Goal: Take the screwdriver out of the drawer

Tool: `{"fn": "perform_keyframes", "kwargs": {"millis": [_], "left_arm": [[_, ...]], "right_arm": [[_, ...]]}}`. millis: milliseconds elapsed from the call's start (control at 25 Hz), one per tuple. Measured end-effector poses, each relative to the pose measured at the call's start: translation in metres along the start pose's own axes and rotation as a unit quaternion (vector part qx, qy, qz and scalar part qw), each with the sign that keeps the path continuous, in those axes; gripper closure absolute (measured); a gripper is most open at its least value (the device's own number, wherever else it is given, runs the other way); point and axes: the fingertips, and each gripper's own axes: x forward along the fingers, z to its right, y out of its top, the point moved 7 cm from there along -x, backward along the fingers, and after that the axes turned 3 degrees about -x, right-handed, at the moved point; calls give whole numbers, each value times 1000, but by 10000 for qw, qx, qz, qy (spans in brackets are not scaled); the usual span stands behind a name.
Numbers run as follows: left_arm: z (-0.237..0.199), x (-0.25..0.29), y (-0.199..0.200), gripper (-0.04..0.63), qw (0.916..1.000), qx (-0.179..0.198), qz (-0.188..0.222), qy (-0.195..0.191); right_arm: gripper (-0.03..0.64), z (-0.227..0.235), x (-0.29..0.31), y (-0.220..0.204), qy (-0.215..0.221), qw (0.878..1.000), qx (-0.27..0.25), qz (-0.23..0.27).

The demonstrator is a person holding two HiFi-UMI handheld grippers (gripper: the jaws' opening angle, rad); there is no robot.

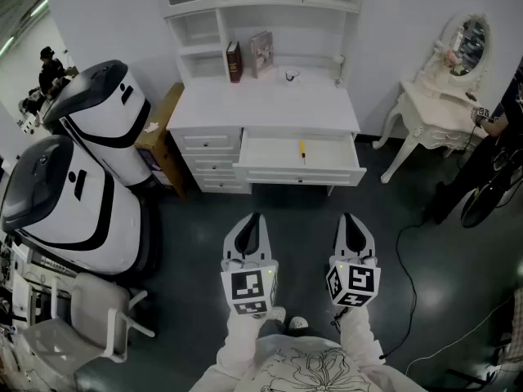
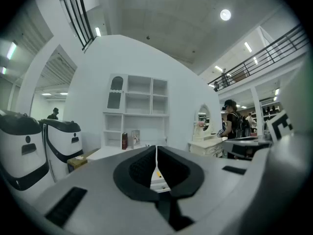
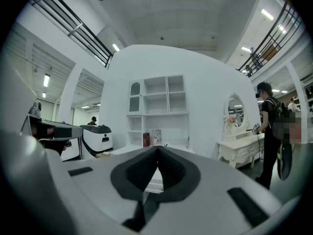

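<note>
Left gripper (image 1: 256, 216) and right gripper (image 1: 350, 216) are both pinched closed, holding nothing. From overhead, the yellow screwdriver (image 1: 301, 149) lies in the open drawer (image 1: 299, 173), well ahead of both. Each gripper view catches only a sliver of that drawer.

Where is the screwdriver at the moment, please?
In the head view, the screwdriver lies mid-way in the open drawer, below the desk top and right of the small drawers.

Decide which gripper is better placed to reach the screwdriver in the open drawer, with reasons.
Left, narrowly. The left gripper and right gripper both stand short of the drawer, jaws shut, but the left gripper view shows the screwdriver in line with its jaws.
</note>
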Motion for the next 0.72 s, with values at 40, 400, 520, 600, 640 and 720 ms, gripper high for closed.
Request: {"fn": "perform_keyframes", "kwargs": {"millis": [40, 400, 520, 600, 640, 720], "left_arm": [[-1, 0, -1, 584, 10000, -1, -5, 3], [-13, 10, -1, 584, 10000, 3, 2, -44], [-17, 17, -2, 584, 10000, 1, 2, -72], [-20, 22, -4, 584, 10000, 12, 2, -98], [-22, 24, -6, 584, 9999, 16, -2, -113], [-26, 27, -8, 584, 9999, 17, -35, -146]], "right_arm": [[614, -1, 1, -1, 1, 10000, -7, -4], [614, -8, 12, -3, -33, 10000, -22, -20], [614, -10, 20, -4, -85, 10000, 20, 31], [614, -12, 24, -6, -116, 9999, 42, 47], [614, -13, 26, -8, -128, 9999, 43, 42], [614, -17, 29, -10, -164, 9999, 38, 16]]}}
